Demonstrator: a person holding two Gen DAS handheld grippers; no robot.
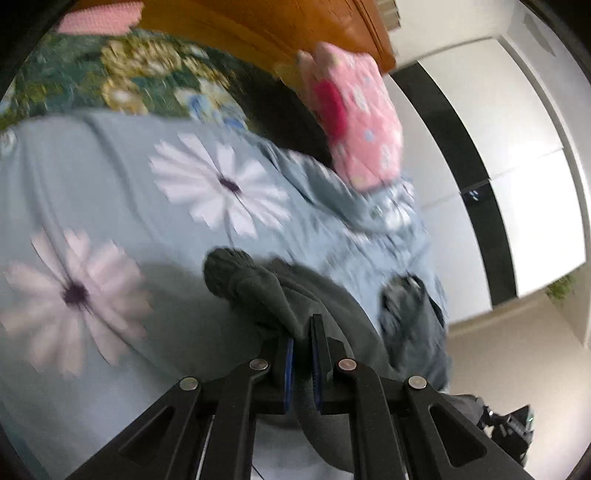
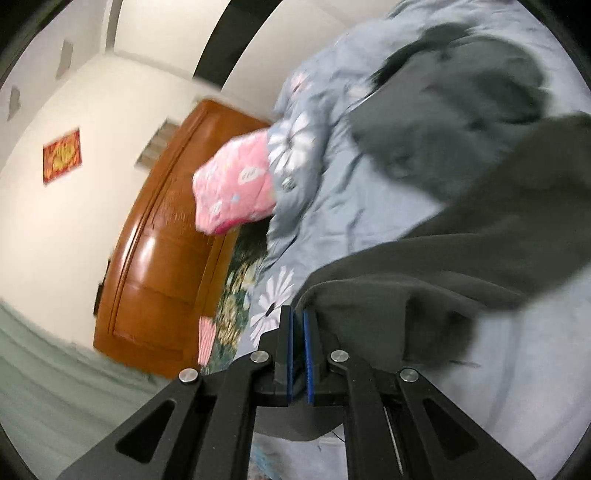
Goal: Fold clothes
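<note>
A dark grey garment (image 1: 295,295) hangs from my left gripper (image 1: 303,332), which is shut on a fold of it above the blue daisy-print bedspread (image 1: 110,177). In the right wrist view the same dark grey garment (image 2: 461,258) stretches from my right gripper (image 2: 297,321), shut on its edge, across the bedspread (image 2: 332,192) toward the upper right. Both views are blurred by motion.
A pink patterned pillow (image 1: 354,122) lies at the head of the bed against the brown wooden headboard (image 1: 258,26); it also shows in the right wrist view (image 2: 236,184) by the headboard (image 2: 166,240). A bunched blue quilt (image 1: 343,192) lies near it. White wall (image 2: 55,221) and floor border the bed.
</note>
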